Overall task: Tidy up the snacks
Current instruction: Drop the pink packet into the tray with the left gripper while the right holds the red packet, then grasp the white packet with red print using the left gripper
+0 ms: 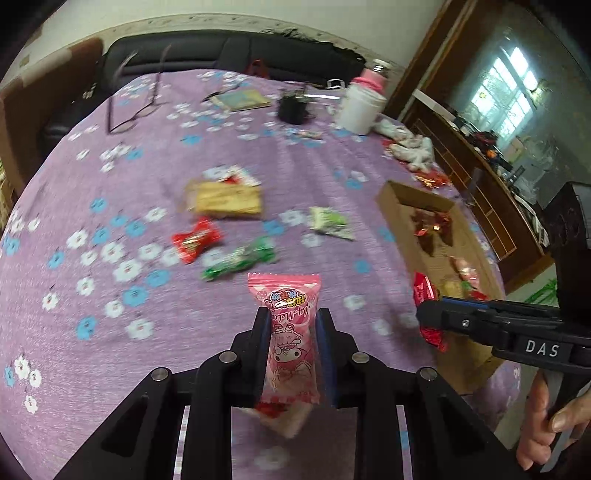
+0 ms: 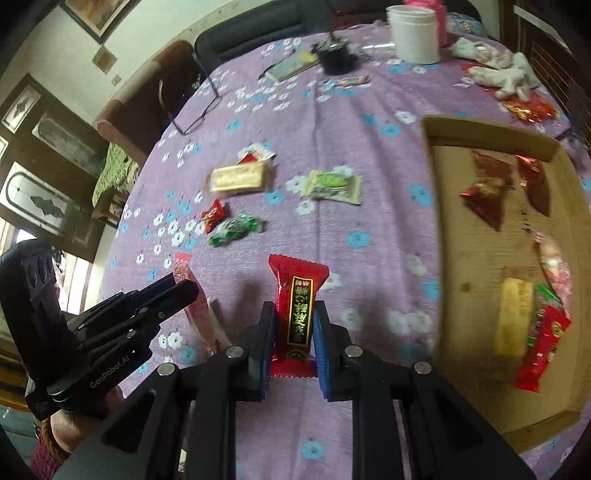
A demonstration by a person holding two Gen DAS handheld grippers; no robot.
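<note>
My left gripper (image 1: 291, 314) is shut on a pink snack packet (image 1: 290, 332) held above the purple tablecloth. My right gripper (image 2: 293, 308) is shut on a red snack packet (image 2: 297, 310) with gold lettering; that same right gripper (image 1: 428, 321) shows at the right of the left wrist view with its red packet (image 1: 424, 291). The left gripper (image 2: 184, 284) and its pink packet (image 2: 195, 314) appear at the left of the right wrist view. A cardboard tray (image 2: 491, 254) to the right holds several snacks. Loose on the cloth lie a beige wafer pack (image 2: 240, 177), a pale green pack (image 2: 332, 186), a small red candy (image 2: 212, 216) and a green candy (image 2: 236, 229).
At the table's far side stand a white tub (image 2: 415, 33), a black object (image 2: 334, 55), a booklet (image 2: 291, 64), glasses (image 1: 129, 110) and a crumpled white cloth (image 2: 498, 70). A dark sofa (image 1: 221, 55) lies behind the table and a wooden cabinet (image 1: 476, 177) to the right.
</note>
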